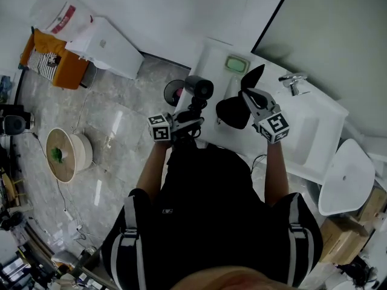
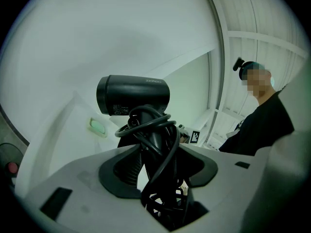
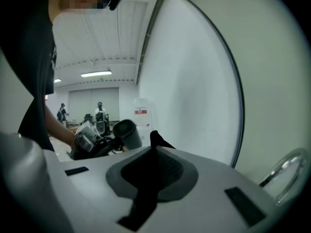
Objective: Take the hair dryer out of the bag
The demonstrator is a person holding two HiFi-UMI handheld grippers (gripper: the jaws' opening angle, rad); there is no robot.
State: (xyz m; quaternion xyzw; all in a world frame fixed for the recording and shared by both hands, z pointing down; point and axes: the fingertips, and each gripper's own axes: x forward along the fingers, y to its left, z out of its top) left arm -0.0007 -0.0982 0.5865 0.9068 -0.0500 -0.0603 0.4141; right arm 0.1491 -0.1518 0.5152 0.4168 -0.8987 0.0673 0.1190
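The black hair dryer (image 1: 198, 89) stands upright over the white counter's left edge, with its cord (image 2: 164, 152) wound round the handle. My left gripper (image 1: 192, 118) is shut on that handle, and in the left gripper view the barrel (image 2: 133, 95) rises above the jaws. To its right the black bag (image 1: 233, 112) hangs limp from my right gripper (image 1: 248, 96), clear of the dryer. In the right gripper view a fold of the bag's cloth (image 3: 146, 178) is pinched between the shut jaws. That view also shows the hair dryer (image 3: 127, 134) to the left.
The white counter (image 1: 211, 56) holds a green soap dish (image 1: 237, 64), a sink basin (image 1: 307, 135) and a chrome faucet (image 1: 293, 82). A round white seat (image 1: 344, 177) stands at the right. On the grey floor to the left is a round wooden tub (image 1: 66, 154).
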